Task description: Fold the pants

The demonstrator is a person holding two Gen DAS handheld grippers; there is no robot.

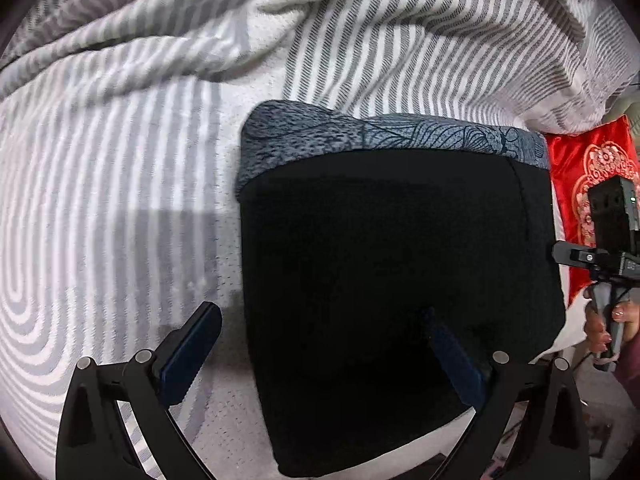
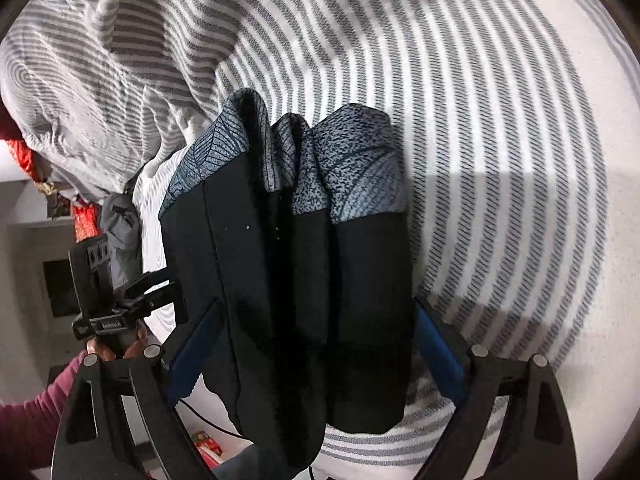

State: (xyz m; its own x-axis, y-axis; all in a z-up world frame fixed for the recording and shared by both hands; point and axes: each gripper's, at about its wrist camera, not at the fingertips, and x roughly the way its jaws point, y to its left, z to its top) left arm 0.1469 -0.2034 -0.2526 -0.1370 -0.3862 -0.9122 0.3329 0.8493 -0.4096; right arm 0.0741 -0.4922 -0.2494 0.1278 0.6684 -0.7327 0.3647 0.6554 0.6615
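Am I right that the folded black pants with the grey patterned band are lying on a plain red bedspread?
Not quite. The pants are folded, black, with a grey patterned band, but they lie on a white bedspread with grey stripes, not a plain red one. The left wrist view shows it clearly; red cloth appears only at the edge.

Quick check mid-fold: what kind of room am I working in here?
Most likely a bedroom: the pants lie on a bed with a striped blanket, and a red embroidered cloth sits at its edge.

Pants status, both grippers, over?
Left gripper open, over the pants. Right gripper open, straddling them. Pants folded compact on striped bedding. Nothing in the way.
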